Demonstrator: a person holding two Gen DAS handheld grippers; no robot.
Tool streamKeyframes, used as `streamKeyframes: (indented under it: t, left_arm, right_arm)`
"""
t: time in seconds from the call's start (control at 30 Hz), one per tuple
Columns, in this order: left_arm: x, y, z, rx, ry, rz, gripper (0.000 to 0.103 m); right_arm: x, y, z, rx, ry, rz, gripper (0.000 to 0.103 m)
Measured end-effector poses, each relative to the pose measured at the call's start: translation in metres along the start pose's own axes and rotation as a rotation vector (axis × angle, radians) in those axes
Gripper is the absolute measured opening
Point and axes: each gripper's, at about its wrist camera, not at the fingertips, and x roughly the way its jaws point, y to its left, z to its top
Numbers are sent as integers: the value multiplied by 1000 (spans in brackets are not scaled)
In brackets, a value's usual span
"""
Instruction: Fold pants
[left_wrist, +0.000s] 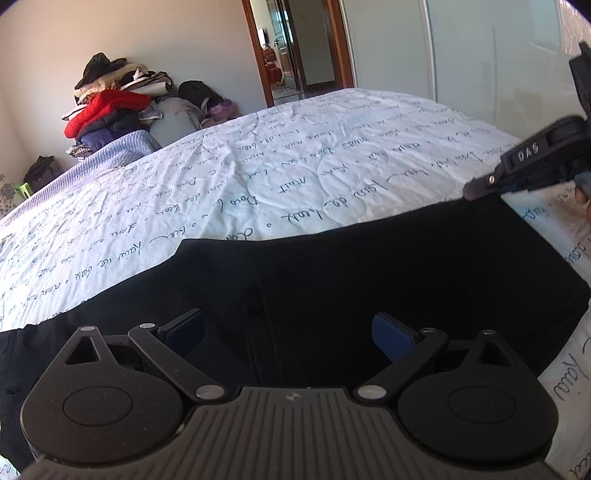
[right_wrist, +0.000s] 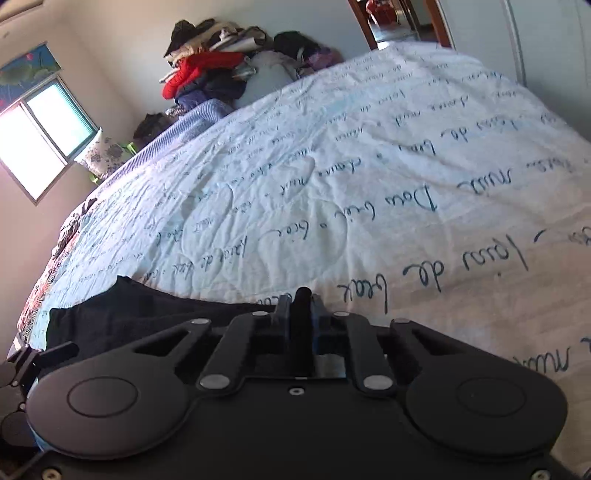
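Meanwhile, right claw (right_wrist: 300, 306) pinches the black pants (left_wrist: 332, 277) (far edge); left claw (left_wrist: 288, 332) gapes wide.

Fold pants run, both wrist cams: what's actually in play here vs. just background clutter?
In play:
- black pants, spread flat on the bed
- left tool, open, above the pants
- right tool, shut on a pants edge
- printed bedspread, the work surface

Clutter:
- clothes pile by the wall
- dark bag beside it
- blue blanket at the bed edge
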Motion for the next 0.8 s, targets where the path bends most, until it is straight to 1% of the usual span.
streamKeyframes:
  t: [0.03, 0.1, 0.13, 0.17, 0.2, 0.23, 0.27, 0.3, 0.33, 0.4, 0.43, 0.47, 0.53, 0.63, 0.73, 0.77, 0.8]
  left_arm:
    - [1, -1, 0, 4, 3, 5, 99]
    - [2, 0, -1, 3, 5, 5, 99]
    - [1, 2, -1, -1, 2, 1, 99]
    - [1, 5, -1, -5, -1, -2, 99]
    - [0, 9, -1, -10, -4, -2, 99]
    - [0, 14, -1, -18, -4, 4, 99]
    - [1, 19, 0, -32, 1, 19, 99]
    - [2, 25, 0, -47, 10, 34, 99]
    - [4, 31, 1, -62, 22, 47, 99]
    - [7, 40, 1, -83, 34, 64, 99]
    - [7, 44, 0, -94, 36, 74, 99]
    - [5, 48, -2, -102, 37, 82, 99]
    - [3, 55, -7, -105, 44, 90, 99]
    - [-1, 61, -13, -88, 43, 101, 99]
    - [-4, 68, -17, -77, 30, 136, 99]
    - [-5, 70, -17, -80, 29, 137, 99]
    - [-5, 73, -17, -86, 29, 135, 99]
  right_arm:
    - [0, 1, 0, -9, -11, -20, 9]
    - [5, 5, -3, -45, 3, -56, 9]
    - [7, 6, -4, -74, 11, -81, 12]
    - [6, 9, -5, -83, 3, -121, 20]
    - [2, 15, -4, -97, -18, -180, 36]
    - [-4, 27, -4, -147, -52, -261, 36]
    - [-8, 45, -3, -232, -92, -323, 36]
    - [-9, 64, 0, -312, -114, -310, 36]
    - [-7, 80, 3, -352, -109, -234, 36]
    - [10, 113, 12, -374, -65, -33, 36]
    - [25, 131, 15, -384, -39, 47, 35]
    - [40, 145, 16, -396, -14, 92, 35]
    - [77, 173, 16, -436, 39, 142, 35]
    - [126, 196, 17, -427, 128, 179, 35]
    - [154, 212, 20, -455, 155, 164, 36]
    - [160, 215, 21, -452, 168, 186, 36]
    - [164, 220, 19, -446, 184, 214, 29]
